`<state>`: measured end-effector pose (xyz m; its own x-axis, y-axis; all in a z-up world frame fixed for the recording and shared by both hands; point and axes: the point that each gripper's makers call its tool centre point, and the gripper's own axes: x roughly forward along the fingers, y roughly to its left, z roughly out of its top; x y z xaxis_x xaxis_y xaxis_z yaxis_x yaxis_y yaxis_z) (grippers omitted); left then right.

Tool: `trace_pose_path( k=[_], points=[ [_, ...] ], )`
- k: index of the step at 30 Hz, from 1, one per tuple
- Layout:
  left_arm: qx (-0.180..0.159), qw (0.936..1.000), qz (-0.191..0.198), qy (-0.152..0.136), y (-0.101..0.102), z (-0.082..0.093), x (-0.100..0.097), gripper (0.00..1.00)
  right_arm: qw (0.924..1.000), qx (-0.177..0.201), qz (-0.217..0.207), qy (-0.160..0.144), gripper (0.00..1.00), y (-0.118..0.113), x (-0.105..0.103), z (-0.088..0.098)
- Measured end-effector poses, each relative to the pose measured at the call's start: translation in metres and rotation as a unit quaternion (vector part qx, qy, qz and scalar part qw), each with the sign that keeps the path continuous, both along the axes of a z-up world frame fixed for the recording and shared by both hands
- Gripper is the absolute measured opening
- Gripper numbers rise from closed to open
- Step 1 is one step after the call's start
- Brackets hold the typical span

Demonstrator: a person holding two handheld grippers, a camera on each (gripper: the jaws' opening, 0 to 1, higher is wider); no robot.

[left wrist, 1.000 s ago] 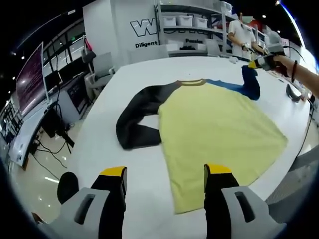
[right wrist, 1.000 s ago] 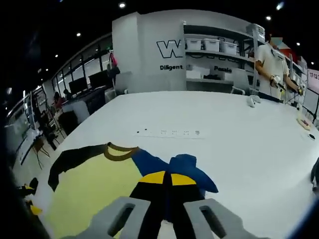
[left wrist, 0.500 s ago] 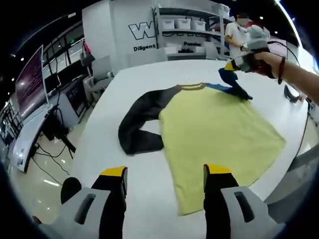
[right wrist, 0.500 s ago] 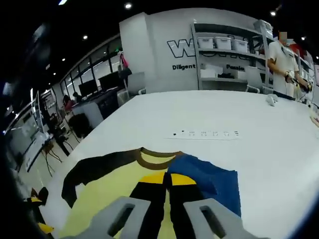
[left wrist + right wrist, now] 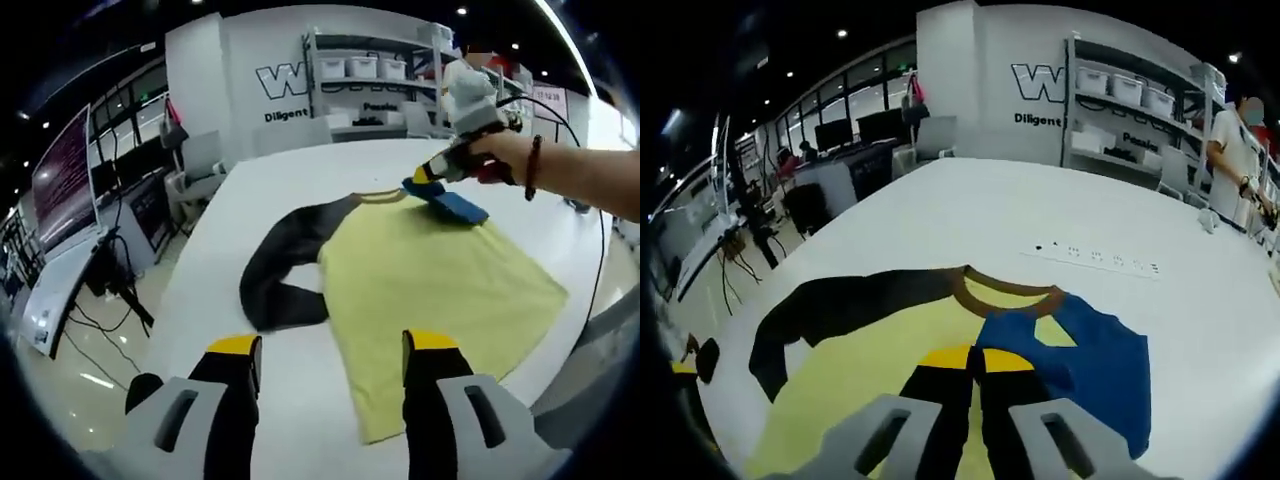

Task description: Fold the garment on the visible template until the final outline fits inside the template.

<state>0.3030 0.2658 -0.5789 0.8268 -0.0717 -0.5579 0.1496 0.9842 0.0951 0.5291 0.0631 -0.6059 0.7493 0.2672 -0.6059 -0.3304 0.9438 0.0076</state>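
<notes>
table: broad, white, smooth; carries the garment flat for folding.
long-sleeved shirt: soft yellow body, black sleeve doubled beside it, spread across the table.
blue sleeve: limp cloth, carried over the chest.
right hand-held gripper: clenched on blue sleeve.
left hand-held gripper: released, hovering near the hem.

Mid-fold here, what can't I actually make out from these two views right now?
- Template outline: no marking visible on the white table in either view; the shirt covers much of it.
- Blue sleeve cuff: hidden in the right gripper view behind the right gripper.
- Dots on the table: too small to identify.
- Shirt hem: partly hidden in the left gripper view by the left gripper.
</notes>
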Motion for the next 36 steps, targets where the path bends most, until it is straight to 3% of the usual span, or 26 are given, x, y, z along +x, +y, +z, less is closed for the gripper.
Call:
trace_pose_path(
  k=[10,15,18,24,26,30,36],
  points=[
    [0.002,1.0,-0.001,-0.006,0.005,0.004,0.002,0.55,0.9988,-0.008,0.034,0.035,0.0,0.021,-0.013,-0.041],
    [0.001,1.0,-0.004,0.004,0.004,-0.002,0.0,0.58,0.9942,-0.024,0.088,0.058,0.0,0.03,-0.024,-0.061],
    [-0.003,0.9999,-0.007,0.006,0.002,-0.002,0.0,0.56,0.9915,-0.023,0.112,0.062,0.08,0.035,-0.029,-0.066],
    [-0.016,0.9995,-0.011,0.023,-0.004,-0.007,-0.001,0.63,0.992,0.026,0.121,0.028,0.28,0.035,-0.028,-0.04],
    [-0.022,0.9993,-0.017,0.023,-0.009,-0.006,0.0,0.67,0.9918,0.044,0.119,0.015,0.29,0.026,-0.03,-0.028],
    [-0.026,0.9989,-0.029,0.025,-0.017,-0.004,0.001,0.74,0.9933,0.056,0.101,0.006,0.3,0.002,-0.027,-0.02],
    [-0.024,0.9983,-0.042,0.034,-0.022,-0.006,0.0,0.75,0.9948,0.059,0.081,0.012,0.31,-0.029,-0.023,-0.027]
  ],
)
